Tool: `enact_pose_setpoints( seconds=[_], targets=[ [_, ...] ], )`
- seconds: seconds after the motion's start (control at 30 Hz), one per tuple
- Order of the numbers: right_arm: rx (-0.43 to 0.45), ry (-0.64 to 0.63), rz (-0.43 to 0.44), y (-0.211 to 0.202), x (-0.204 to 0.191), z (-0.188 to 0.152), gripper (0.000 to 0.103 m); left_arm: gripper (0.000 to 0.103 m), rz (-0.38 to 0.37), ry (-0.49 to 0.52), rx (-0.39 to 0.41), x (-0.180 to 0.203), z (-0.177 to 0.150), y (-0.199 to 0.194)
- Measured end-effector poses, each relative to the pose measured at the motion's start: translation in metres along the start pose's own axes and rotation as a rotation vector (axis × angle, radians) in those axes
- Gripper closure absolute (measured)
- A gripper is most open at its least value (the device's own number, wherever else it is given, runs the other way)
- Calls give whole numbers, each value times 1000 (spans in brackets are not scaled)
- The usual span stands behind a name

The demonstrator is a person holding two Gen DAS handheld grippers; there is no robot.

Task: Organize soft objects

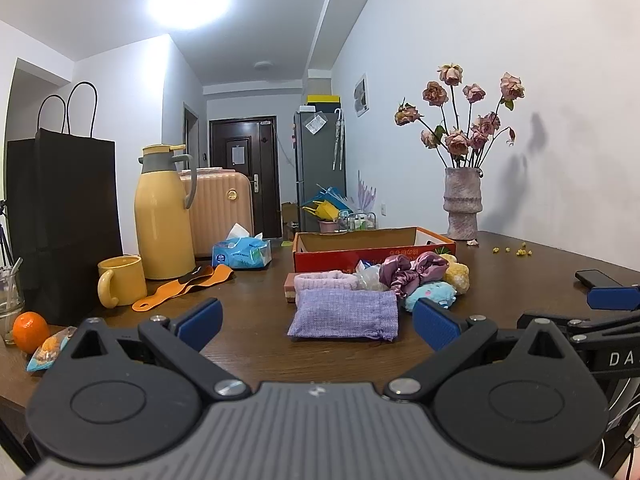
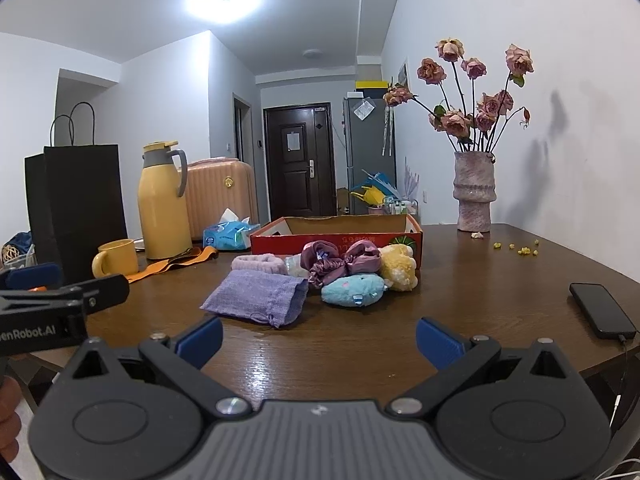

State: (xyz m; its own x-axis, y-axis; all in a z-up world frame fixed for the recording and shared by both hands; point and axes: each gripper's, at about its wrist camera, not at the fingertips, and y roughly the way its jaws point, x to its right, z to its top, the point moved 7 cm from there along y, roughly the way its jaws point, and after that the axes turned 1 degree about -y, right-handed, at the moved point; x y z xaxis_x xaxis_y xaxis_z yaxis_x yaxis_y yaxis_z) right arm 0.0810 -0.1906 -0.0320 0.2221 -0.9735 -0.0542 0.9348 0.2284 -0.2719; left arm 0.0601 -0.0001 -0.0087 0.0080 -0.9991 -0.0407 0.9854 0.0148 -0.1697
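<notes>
A pile of soft things lies on the brown table in front of an open red cardboard box (image 1: pixel 374 249) (image 2: pixel 336 236): a purple drawstring pouch (image 1: pixel 344 314) (image 2: pixel 256 292), a pink fuzzy band (image 1: pixel 326 282) (image 2: pixel 258 263), purple satin scrunchies (image 1: pixel 412 274) (image 2: pixel 340 262), a blue plush (image 1: pixel 432 296) (image 2: pixel 354 289) and a yellow plush (image 1: pixel 458 274) (image 2: pixel 398 270). My left gripper (image 1: pixel 318 324) is open and empty, just short of the pouch. My right gripper (image 2: pixel 319 338) is open and empty, nearer the table's front edge.
A yellow thermos (image 1: pixel 164 214), yellow mug (image 1: pixel 120 286), orange strap (image 1: pixel 184 286), tissue pack (image 1: pixel 242 252) and black paper bag (image 1: pixel 64 220) stand at the left. An orange (image 1: pixel 30 330) lies near the left edge. A vase of dried roses (image 2: pixel 474 196) stands at the back right; a phone (image 2: pixel 602 314) lies at the right.
</notes>
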Motion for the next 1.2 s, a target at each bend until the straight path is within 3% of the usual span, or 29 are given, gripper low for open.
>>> enact_pose_setpoints(
  seconds=[1.2],
  targets=[
    [21,10,1,-3,1,1,0,0,-7,-3,-7,-1,-2,1]
  ],
)
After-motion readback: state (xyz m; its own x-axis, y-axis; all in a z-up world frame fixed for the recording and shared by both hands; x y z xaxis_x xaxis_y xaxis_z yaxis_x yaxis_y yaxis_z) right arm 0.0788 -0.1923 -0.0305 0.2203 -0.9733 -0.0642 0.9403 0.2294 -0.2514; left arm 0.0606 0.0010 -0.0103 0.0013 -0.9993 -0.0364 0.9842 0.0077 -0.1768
